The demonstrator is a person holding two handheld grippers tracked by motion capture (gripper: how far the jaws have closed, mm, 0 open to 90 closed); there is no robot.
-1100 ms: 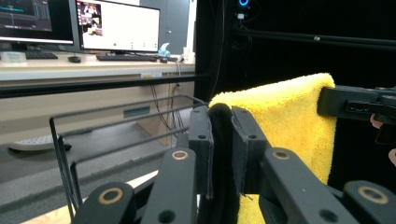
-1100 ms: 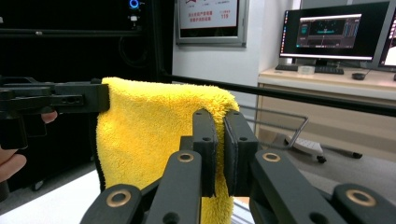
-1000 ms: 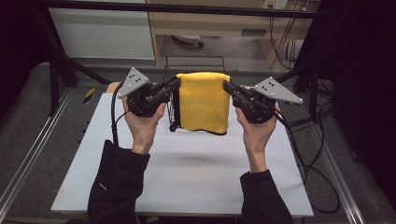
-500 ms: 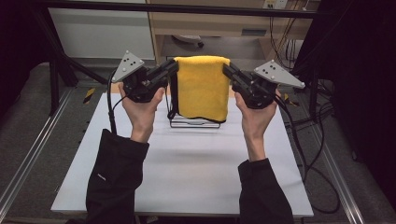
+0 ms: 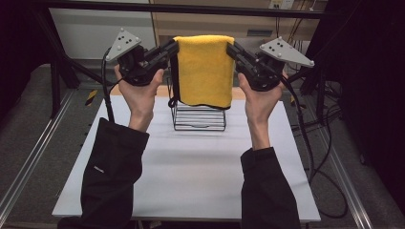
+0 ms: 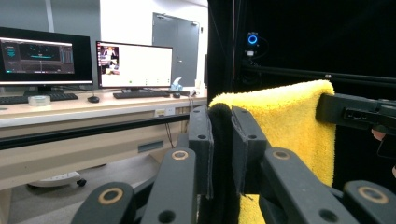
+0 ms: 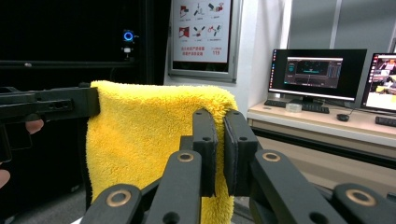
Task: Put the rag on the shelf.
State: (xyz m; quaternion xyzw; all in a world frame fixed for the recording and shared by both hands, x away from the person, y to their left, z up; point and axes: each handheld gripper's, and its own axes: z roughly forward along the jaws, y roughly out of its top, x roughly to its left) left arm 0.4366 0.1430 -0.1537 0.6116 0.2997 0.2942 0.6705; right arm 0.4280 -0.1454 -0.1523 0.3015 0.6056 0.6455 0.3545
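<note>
Both forearms, in dark sleeves, rise from the bottom of the high view and lean slightly inward, hands raised in the upper half of the frame. The left gripper (image 5: 173, 46) sits at upper left, its jaws pointing right and clamped nearly together on a yellow towel (image 5: 204, 71). The right gripper (image 5: 232, 47) mirrors it at upper right, jaws pointing left, pinched on the towel's opposite top corner.

a white table (image 5: 191, 181) carries a black wire rack (image 5: 199, 118) near its far edge.
</note>
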